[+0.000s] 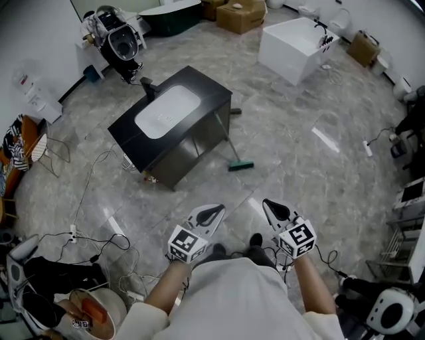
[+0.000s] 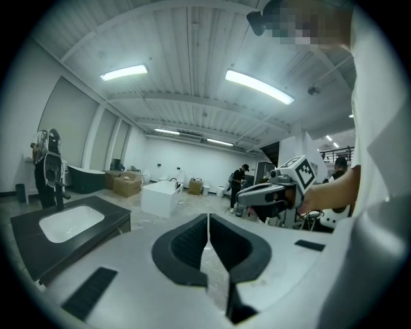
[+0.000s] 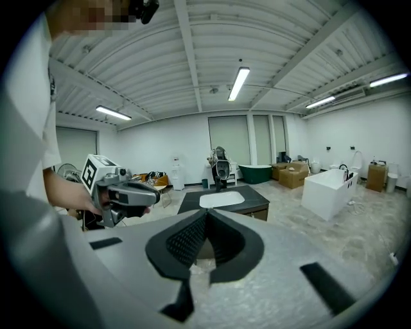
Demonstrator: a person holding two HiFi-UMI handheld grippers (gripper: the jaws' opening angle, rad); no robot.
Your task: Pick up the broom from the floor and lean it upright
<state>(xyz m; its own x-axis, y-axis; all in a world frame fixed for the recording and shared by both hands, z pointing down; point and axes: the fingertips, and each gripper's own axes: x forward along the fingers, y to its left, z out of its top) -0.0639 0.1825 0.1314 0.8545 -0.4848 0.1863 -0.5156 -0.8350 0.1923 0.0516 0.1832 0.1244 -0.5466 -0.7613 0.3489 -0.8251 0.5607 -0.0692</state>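
Note:
The broom has a thin handle and a green head. Its head rests on the grey floor and its handle slants up against the right side of the black vanity cabinet. Both grippers are held close to the person's body, well short of the broom. My left gripper is shut with nothing in it, and its dark pads meet in the left gripper view. My right gripper is also shut and empty. In each gripper view the other gripper shows to the side: the right one, the left one.
The vanity cabinet holds a white basin. A white bathtub and cardboard boxes stand at the back. Cables trail over the floor at the left. Equipment crowds the right edge. A person stands far off.

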